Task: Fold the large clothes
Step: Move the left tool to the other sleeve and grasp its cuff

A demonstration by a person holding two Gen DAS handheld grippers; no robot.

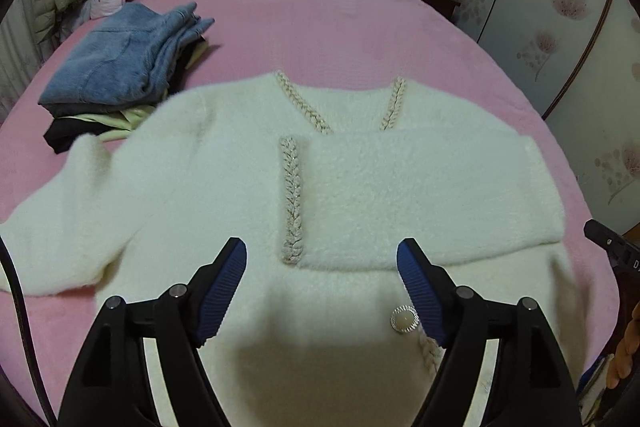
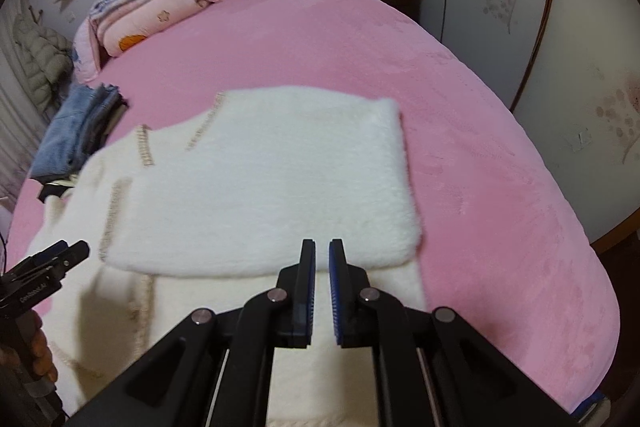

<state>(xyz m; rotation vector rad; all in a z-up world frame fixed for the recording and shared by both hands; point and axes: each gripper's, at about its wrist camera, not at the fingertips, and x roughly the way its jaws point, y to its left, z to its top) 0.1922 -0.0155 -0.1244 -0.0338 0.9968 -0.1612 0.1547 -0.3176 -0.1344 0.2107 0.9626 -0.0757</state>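
While the white cardigan lies on the pink bed, one sleeve folded across, left tool gapes empty and right tool is closed on nothing; careless grabbing could drag the fold askew.

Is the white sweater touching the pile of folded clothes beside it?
Cannot tell. In the left wrist view the white sweater overlaps the lower edge of the folded clothes pile, but motion blur hides whether it rests on them or hangs above.
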